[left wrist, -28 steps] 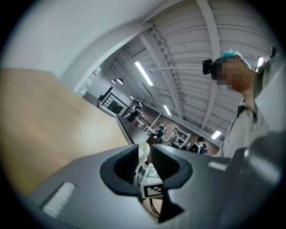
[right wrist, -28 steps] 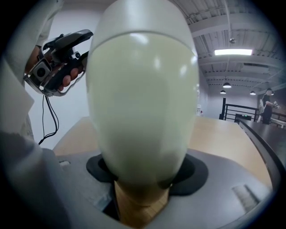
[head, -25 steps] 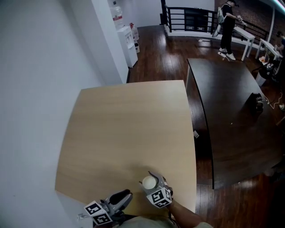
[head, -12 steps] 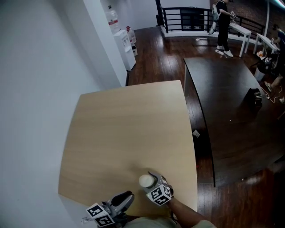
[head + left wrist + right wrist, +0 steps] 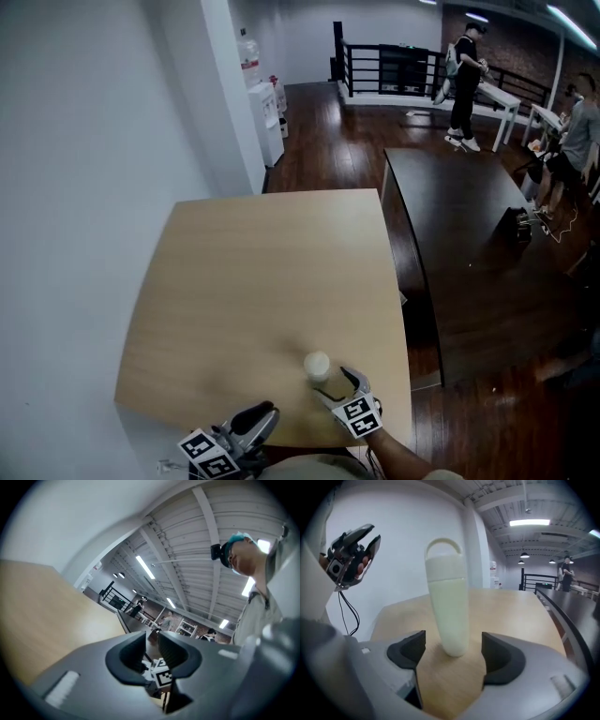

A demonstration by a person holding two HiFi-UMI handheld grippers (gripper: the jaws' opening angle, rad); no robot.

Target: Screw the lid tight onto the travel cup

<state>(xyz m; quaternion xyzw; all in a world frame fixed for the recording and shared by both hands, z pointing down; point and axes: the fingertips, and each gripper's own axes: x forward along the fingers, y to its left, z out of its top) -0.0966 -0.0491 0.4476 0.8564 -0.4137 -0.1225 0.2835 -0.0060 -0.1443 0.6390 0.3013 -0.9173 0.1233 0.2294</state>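
A cream travel cup (image 5: 317,367) with its lid and loop handle on stands upright near the front edge of the light wooden table (image 5: 253,272). My right gripper (image 5: 346,383) sits just behind it, to the lower right. In the right gripper view the cup (image 5: 449,606) stands free just beyond the jaws. Those jaws have just been opening, and the right gripper (image 5: 452,651) is open and touches nothing. My left gripper (image 5: 255,419) hovers at the table's front edge, left of the cup. Its jaws (image 5: 152,648) stand narrowly apart with nothing between them.
A dark table (image 5: 469,234) stands to the right across a gap of wooden floor. A white wall runs along the left. A water dispenser (image 5: 267,117) and people at desks are far back. The front table edge lies right below the cup.
My right gripper has let go of the cup and drawn back toward the lower right. The cup stays upright on the table. The left gripper has barely shifted.
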